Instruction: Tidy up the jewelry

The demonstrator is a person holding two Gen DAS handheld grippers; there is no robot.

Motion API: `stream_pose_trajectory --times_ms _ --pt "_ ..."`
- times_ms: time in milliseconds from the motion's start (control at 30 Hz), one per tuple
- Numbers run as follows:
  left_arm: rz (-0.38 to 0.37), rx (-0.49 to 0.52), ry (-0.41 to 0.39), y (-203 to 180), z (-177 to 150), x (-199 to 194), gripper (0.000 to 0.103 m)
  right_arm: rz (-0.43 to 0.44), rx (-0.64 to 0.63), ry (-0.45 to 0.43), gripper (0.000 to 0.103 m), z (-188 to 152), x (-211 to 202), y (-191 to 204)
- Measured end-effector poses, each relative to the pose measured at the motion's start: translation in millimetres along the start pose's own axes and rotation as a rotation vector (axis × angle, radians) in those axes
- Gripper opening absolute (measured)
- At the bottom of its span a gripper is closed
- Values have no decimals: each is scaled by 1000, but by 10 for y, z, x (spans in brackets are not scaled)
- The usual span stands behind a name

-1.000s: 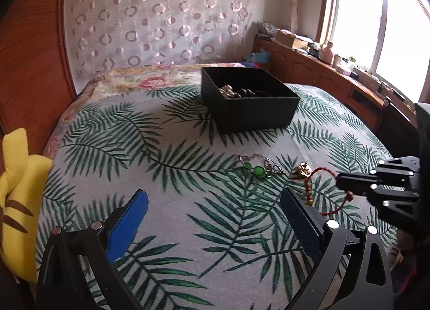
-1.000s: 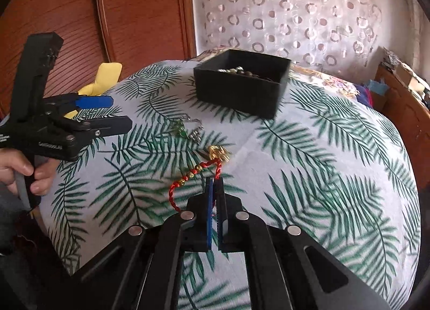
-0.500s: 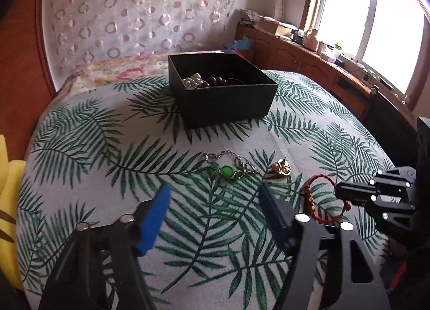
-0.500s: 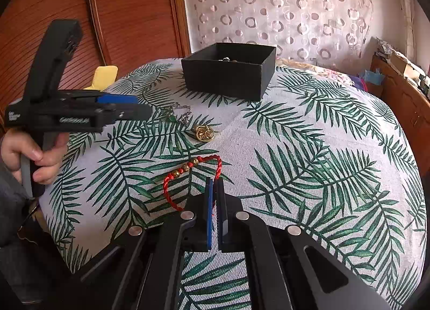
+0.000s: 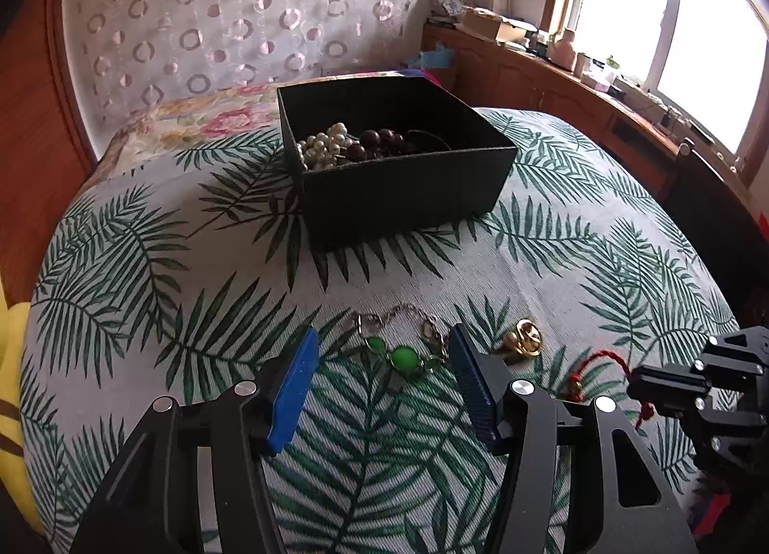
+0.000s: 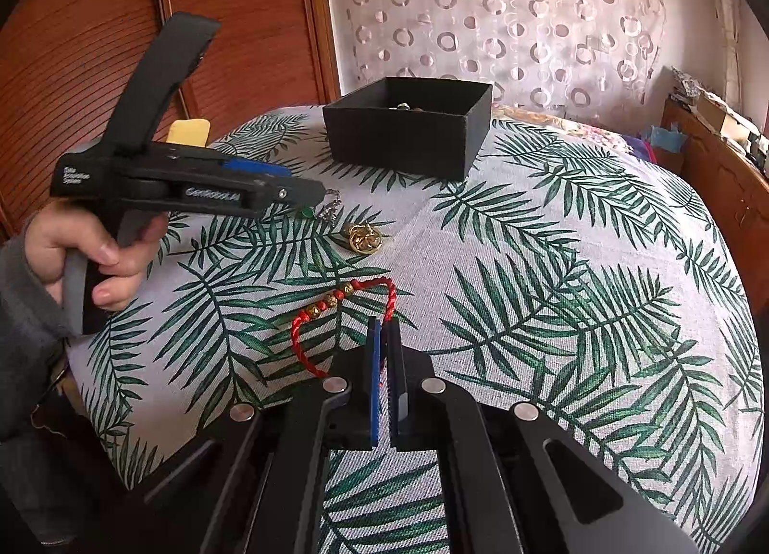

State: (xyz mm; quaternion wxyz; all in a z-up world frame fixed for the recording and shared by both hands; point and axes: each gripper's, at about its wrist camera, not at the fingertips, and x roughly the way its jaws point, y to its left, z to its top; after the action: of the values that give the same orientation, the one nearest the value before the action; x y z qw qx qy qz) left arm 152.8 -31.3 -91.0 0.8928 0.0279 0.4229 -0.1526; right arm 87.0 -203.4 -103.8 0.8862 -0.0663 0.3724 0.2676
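A black jewelry box (image 5: pixel 399 169) holds pearl and dark bead strings; it also shows in the right wrist view (image 6: pixel 408 126). A silver chain bracelet with green stones (image 5: pixel 403 354) lies on the leaf-print cloth, right between the tips of my open left gripper (image 5: pixel 384 362). A gold ornament (image 5: pixel 524 342) (image 6: pixel 365 237) lies to its right. A red cord bracelet with gold beads (image 6: pixel 346 309) (image 5: pixel 601 362) lies just ahead of my right gripper (image 6: pixel 384 333), which is shut and empty. The left gripper (image 6: pixel 307 198) hides most of the green bracelet in the right wrist view.
The leaf-print cloth (image 6: pixel 576 289) covers a rounded surface that drops off on all sides. A yellow cushion (image 5: pixel 12 386) lies at the left edge. A wooden wall panel (image 6: pixel 96 49) stands at the left, a curtain behind, a cluttered wooden counter (image 5: pixel 576 73) under the window.
My left gripper has moved forward and down to the green bracelet, its fingers now on either side of it and narrower. The right gripper has drawn back slightly, still shut.
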Motion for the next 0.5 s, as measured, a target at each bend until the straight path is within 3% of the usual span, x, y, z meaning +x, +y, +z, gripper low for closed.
stream_pose_trajectory --times_ms 133,333,400,467,500 --pt "3 -4 9 30 36 49 37 0 1 0 3 0 1 3" --pt "43 26 20 31 68 112 35 1 -3 2 3 -2 -3 4" --pt "62 42 19 10 77 124 27 0 -5 2 3 -4 -3 10" --pt "58 62 16 -18 69 120 5 -1 -7 1 3 -3 -2 7" --pt "37 67 17 -26 62 110 2 -1 -6 1 3 -2 -1 4"
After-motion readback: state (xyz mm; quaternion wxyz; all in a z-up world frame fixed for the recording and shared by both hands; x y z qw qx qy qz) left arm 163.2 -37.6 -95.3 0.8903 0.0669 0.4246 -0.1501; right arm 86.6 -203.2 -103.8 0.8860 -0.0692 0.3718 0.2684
